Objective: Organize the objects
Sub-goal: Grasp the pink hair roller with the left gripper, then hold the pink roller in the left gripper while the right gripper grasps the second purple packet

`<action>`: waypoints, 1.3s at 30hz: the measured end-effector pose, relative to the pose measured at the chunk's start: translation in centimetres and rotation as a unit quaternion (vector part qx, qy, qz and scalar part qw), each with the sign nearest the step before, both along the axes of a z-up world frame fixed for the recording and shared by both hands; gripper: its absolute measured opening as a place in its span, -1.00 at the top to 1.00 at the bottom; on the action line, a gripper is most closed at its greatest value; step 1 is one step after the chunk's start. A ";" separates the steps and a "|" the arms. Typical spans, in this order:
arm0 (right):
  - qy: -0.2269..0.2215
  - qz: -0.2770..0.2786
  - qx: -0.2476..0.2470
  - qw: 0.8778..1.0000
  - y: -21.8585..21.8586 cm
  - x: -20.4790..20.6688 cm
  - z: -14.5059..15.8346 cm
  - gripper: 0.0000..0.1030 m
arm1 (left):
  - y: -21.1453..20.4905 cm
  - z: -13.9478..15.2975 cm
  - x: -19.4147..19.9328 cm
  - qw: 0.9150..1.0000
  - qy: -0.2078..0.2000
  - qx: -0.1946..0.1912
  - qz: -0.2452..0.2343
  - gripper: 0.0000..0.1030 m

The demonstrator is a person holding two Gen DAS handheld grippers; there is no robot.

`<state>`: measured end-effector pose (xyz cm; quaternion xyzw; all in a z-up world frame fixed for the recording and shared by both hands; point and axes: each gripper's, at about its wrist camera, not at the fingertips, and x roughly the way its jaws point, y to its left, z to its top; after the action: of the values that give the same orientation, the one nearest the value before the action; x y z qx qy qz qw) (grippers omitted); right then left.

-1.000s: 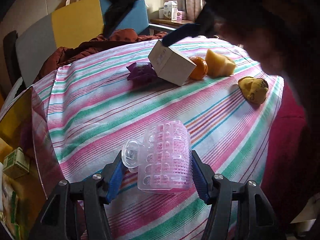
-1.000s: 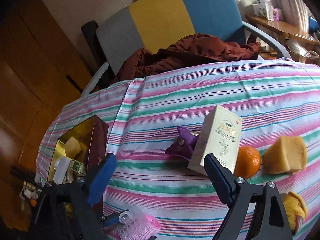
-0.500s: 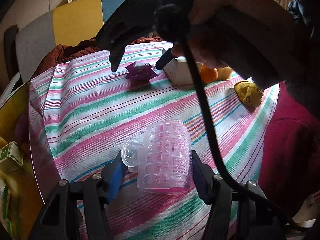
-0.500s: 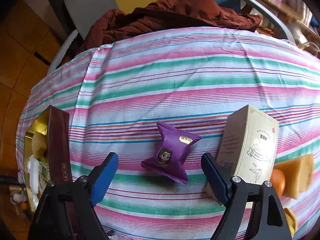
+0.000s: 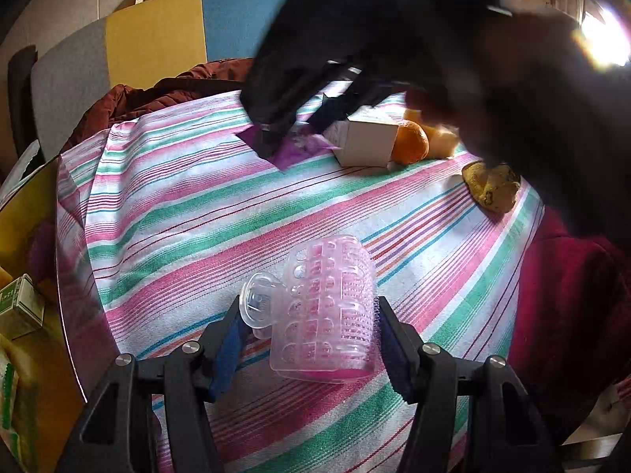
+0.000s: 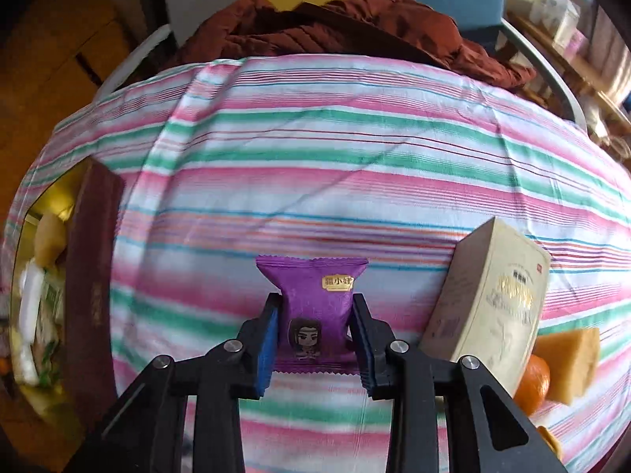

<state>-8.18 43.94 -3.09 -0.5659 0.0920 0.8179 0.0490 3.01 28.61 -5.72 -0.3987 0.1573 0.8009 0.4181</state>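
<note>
Right gripper (image 6: 315,339) pinches the purple snack packet (image 6: 313,307) on the striped tablecloth (image 6: 355,157), cream box (image 6: 493,303) just to its right. Left gripper (image 5: 309,339) clamps the pink hair roller (image 5: 327,311) at the near edge.

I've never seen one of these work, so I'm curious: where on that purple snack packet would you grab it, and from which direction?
Grab the purple snack packet across its puffy middle, coming in low from its near crimped end. It lies flat on the striped cloth, and its long side edges are free, so the right gripper fits one pad on each side. The cream box stands just to the right, so stay clear of it.
</note>
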 end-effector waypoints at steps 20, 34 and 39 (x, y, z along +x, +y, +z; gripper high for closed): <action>-0.004 0.002 0.006 1.000 0.3 9.1 -2.2 0.32 | 0.6 -0.2 0.5 0.999 0.024 -0.021 0.018 -0.18; 0.040 0.005 0.002 0.999 0.5 9.3 -0.6 0.33 | -2.0 4.7 1.5 0.999 0.022 0.014 0.048 -0.18; 0.056 0.014 0.000 0.998 -0.2 8.9 -0.3 0.32 | -4.5 7.4 1.2 0.996 0.028 0.042 0.072 -0.18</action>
<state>0.76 43.70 -3.36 -0.5206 0.0867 0.8488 0.0326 4.24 24.14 1.67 -0.3686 0.1056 0.8457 0.3710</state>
